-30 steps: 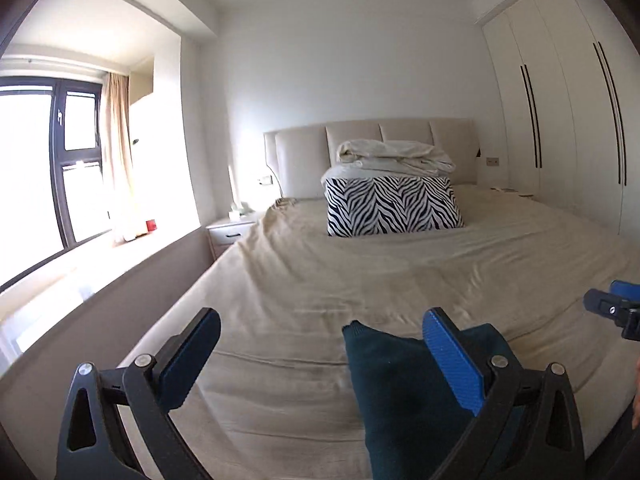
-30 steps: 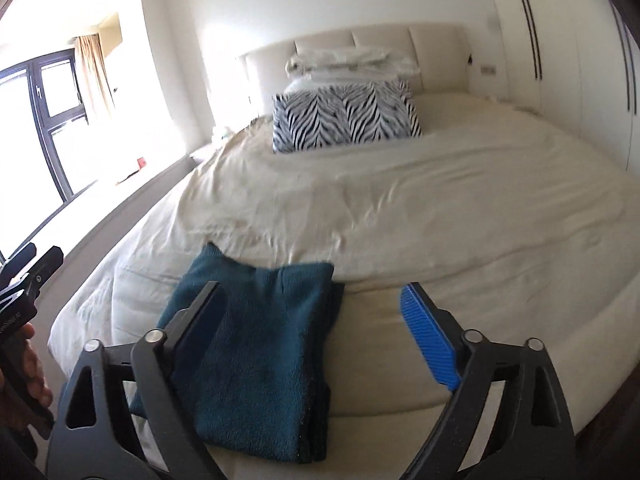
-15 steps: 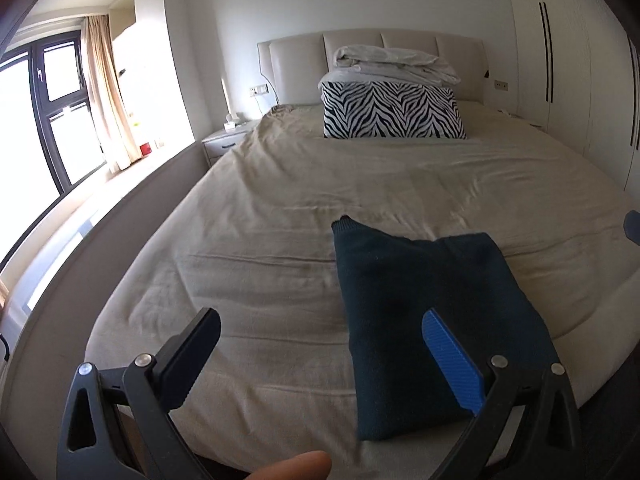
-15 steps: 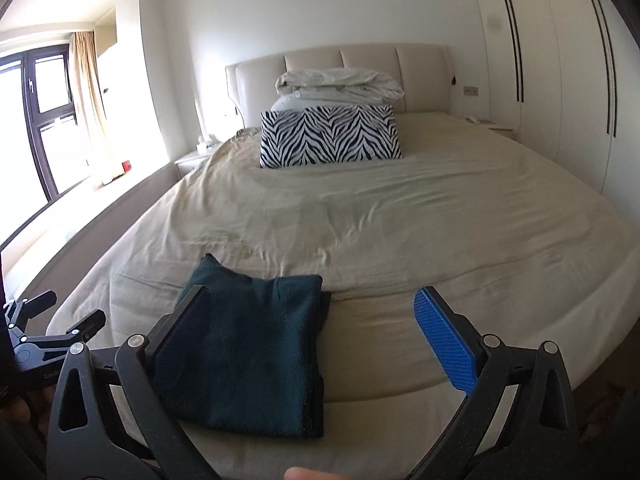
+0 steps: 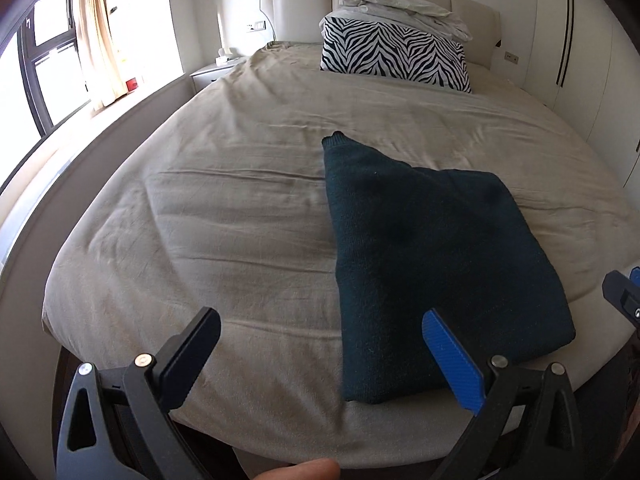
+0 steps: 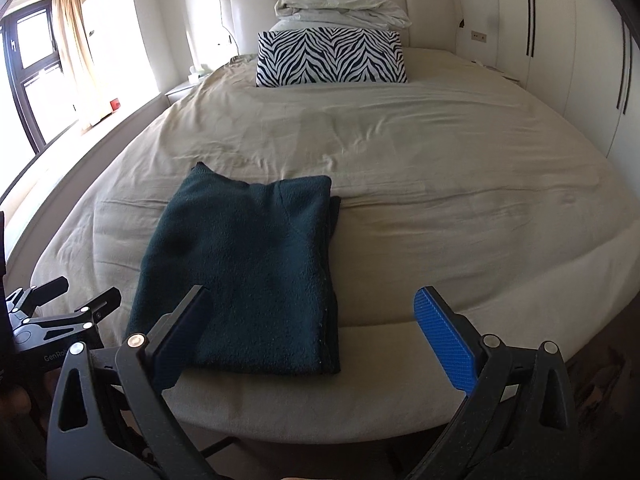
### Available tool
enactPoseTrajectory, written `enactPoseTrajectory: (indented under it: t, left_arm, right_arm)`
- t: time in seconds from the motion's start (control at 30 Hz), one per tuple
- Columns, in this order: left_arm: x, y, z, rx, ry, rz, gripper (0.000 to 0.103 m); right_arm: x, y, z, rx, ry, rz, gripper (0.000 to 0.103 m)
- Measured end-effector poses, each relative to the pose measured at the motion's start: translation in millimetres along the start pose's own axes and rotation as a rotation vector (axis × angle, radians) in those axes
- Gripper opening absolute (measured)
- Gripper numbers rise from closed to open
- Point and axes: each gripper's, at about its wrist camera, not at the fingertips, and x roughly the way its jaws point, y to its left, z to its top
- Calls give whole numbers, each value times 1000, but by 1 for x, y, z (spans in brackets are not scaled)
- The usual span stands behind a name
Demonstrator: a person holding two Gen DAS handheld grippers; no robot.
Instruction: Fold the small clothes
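A dark teal knit garment [image 5: 424,256] lies folded into a rectangle near the foot of the bed [image 5: 248,208]; the right wrist view shows the same garment [image 6: 248,268]. My left gripper [image 5: 320,356] hovers open over the bed's foot edge, its blue right pad over the garment's near corner, holding nothing. My right gripper [image 6: 316,332] is open too, above the foot edge, its left pad over the garment's near right part. The left gripper's body [image 6: 60,320] shows at the lower left of the right wrist view.
A zebra-print pillow [image 6: 332,58] and a bundled white duvet [image 6: 344,8] sit at the headboard. Wardrobe doors [image 6: 560,40] line the right side, a window ledge [image 5: 80,120] and nightstand [image 5: 212,72] the left. A fingertip [image 5: 296,470] shows at the bottom edge.
Both grippers have risen and pulled back toward the foot of the bed, tilting downward, so the whole folded garment now shows. Both stay open; the garment has not moved.
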Motion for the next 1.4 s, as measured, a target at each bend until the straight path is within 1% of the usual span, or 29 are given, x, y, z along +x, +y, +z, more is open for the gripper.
enactPoseTrajectory:
  t: [0.13, 0.33, 0.57, 1.07, 1.17, 1.4]
  left_arm:
    - [8, 4, -5, -15, 20, -3, 103]
    - [12, 8, -8, -27, 32, -9, 103]
    - [13, 8, -8, -23, 31, -24, 103]
    - [9, 5, -10, -19, 15, -16, 103]
    - [8, 4, -10, -21, 13, -14, 103]
    - [6, 4, -10, -23, 8, -8, 103]
  right_arm:
    - [13, 6, -11, -27, 46, -26, 103]
    - [22, 6, -19, -21, 92, -19, 103]
    - [24, 4, -19, -21, 104, -21, 103]
    - [29, 1, -19, -6, 117, -32, 103]
    - [29, 0, -19, -3, 116, -44, 103]
    - [32, 0, -20, -5, 115, -112, 103]
